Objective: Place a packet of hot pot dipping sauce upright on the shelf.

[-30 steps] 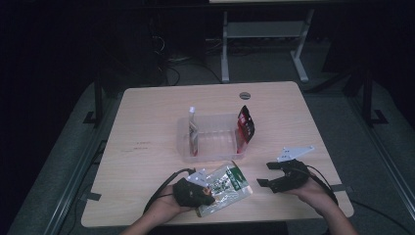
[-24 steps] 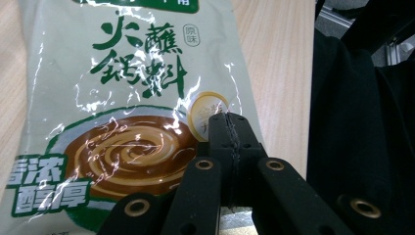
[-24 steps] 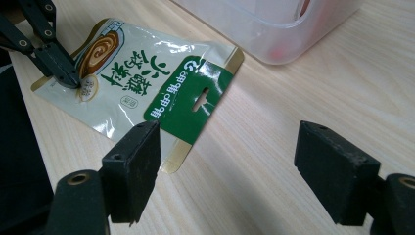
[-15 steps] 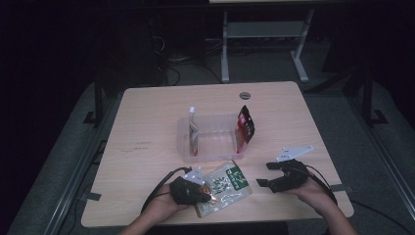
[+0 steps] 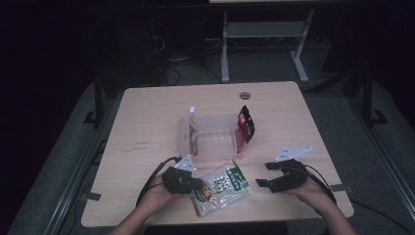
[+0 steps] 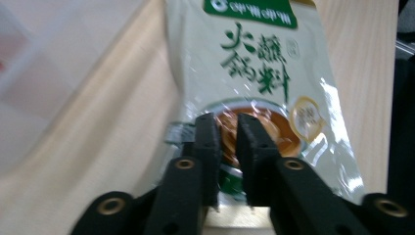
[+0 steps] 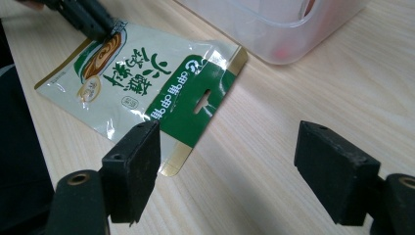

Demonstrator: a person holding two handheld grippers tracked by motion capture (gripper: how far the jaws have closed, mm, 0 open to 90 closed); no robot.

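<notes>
A white and green snack packet (image 5: 220, 188) lies flat on the table (image 5: 147, 122) near its front edge. My left gripper (image 5: 195, 183) sits at the packet's left end. In the left gripper view its jaws (image 6: 227, 120) have just been opening and stand a narrow gap apart, with the packet (image 6: 259, 73) showing in the gap and no pad pressing on it. My right gripper (image 5: 264, 175) rests to the right of the packet, wide open and empty. In the right gripper view (image 7: 227, 142) the packet (image 7: 132, 73) lies ahead to the left.
A clear plastic bin (image 5: 210, 147) stands just behind the packet, mid-table. A red packet (image 5: 245, 128) leans at its right end and a white and red one (image 5: 192, 127) at its left. The bin's corner (image 7: 274, 44) is close ahead of my right gripper.
My left gripper has shifted a little and its jaws have parted from shut to a narrow gap over the packet. The right gripper has stayed where it was.
</notes>
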